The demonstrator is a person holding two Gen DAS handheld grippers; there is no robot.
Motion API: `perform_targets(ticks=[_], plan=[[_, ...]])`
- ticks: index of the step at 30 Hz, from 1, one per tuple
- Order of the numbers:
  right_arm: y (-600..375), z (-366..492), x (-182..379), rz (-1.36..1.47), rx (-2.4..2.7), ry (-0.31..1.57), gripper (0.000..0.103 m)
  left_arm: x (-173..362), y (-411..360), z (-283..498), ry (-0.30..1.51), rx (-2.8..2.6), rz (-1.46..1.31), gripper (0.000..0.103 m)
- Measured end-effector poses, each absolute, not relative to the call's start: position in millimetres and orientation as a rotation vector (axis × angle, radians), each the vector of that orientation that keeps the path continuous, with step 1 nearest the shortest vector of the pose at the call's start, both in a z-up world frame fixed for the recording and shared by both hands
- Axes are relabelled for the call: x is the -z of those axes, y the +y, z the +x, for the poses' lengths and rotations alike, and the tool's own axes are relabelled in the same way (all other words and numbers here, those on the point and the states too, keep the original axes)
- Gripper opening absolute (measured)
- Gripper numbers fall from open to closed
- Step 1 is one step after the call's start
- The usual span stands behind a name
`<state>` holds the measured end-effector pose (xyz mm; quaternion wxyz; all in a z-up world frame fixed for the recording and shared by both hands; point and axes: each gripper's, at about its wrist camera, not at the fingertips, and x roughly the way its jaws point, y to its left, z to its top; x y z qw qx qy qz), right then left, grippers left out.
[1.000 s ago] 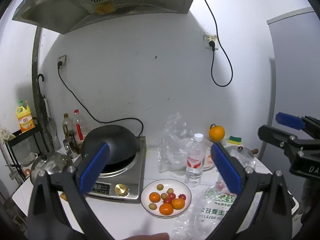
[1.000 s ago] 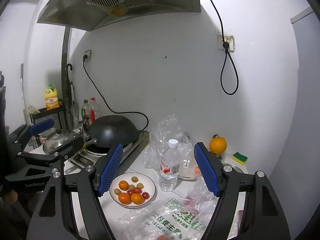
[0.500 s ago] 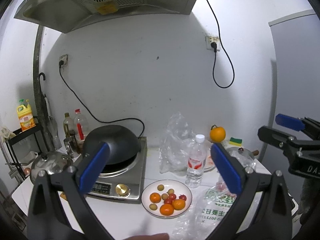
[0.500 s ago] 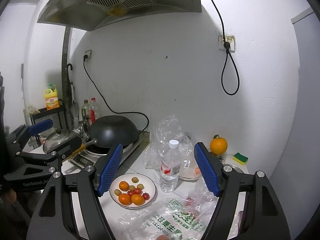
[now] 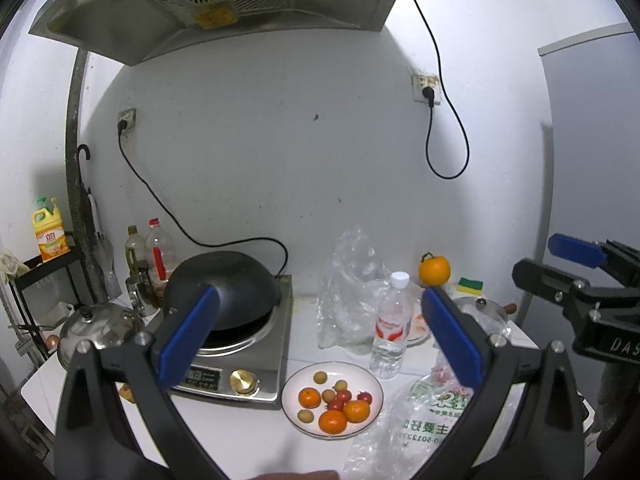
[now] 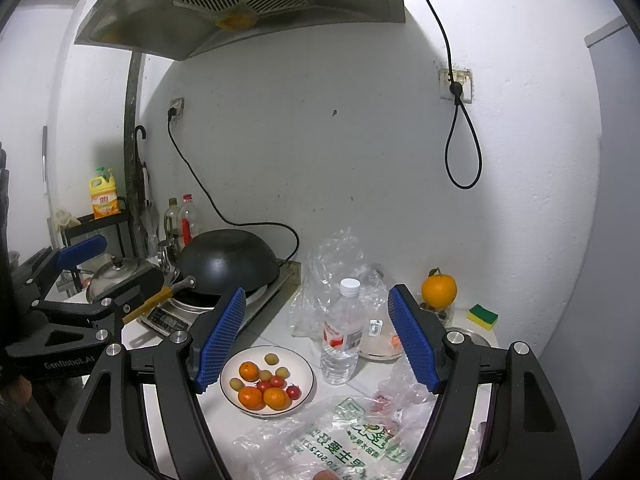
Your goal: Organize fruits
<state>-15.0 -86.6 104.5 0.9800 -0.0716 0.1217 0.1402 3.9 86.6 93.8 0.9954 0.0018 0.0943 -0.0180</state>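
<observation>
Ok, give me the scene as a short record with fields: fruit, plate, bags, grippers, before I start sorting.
plate: white plate on the counter, in front of the water bottle
fruit on plate: three small oranges, red cherry tomatoes, several small green-yellow fruits
other fruit: one large orange by the wall, near the sponge
bags: printed plastic bag at the front, clear bag behind the bottle
left gripper: open, empty
right gripper: open, empty
</observation>
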Motion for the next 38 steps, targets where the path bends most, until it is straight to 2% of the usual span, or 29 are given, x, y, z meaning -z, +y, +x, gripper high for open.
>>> perform_targets(ticks=[38], plan=[[-71,6,-101,-0.157,-0.294,0.283,0.077,-87,96,26,0.204,0.056,0.002,0.102]])
